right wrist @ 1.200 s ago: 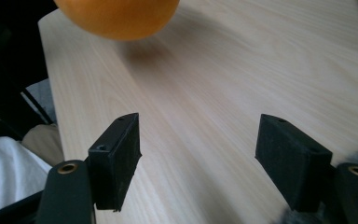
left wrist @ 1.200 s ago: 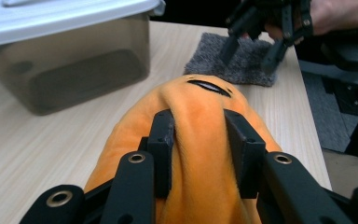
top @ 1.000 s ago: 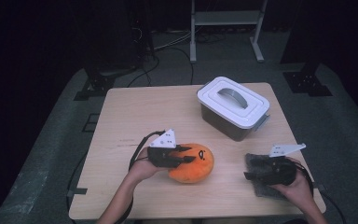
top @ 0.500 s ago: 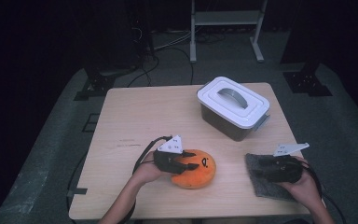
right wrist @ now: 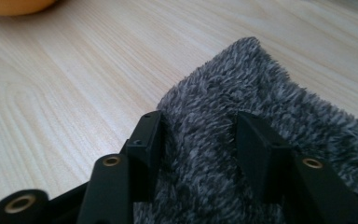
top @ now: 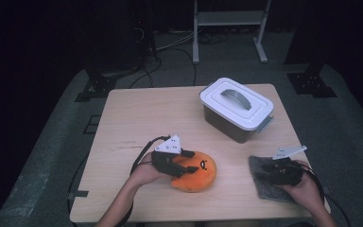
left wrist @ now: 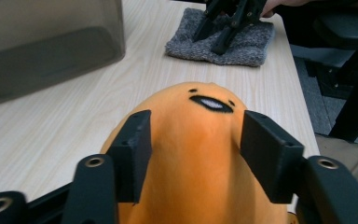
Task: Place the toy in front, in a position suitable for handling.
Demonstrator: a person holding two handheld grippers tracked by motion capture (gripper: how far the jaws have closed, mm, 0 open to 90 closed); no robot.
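Note:
An orange plush toy [top: 199, 176] with a small face lies near the table's front edge. My left gripper [top: 188, 164] reaches over it from the left. Its jaws have just been opening and now straddle the plush [left wrist: 200, 158], one pad at each side, open [left wrist: 193, 126]. A grey fuzzy cloth [top: 264, 187] lies at the front right. My right gripper [top: 261, 173] rests on it, pointing left. Its jaws have just been closing, and a raised fold of the cloth [right wrist: 261, 84] fills the gap between the pads [right wrist: 198, 123].
A grey bin with a white handled lid [top: 236, 111] stands at the back right of the wooden table [top: 146, 118]; its dark wall [left wrist: 42, 46] is close beyond the plush. The right gripper [left wrist: 228, 23] and cloth [left wrist: 256, 46] lie farther off. A metal stand [top: 227, 19] and cables lie on the floor.
The left gripper slid right from the plush's left side onto it, and the plush shifted slightly right. The right gripper stayed on the cloth, its jaws narrowing.

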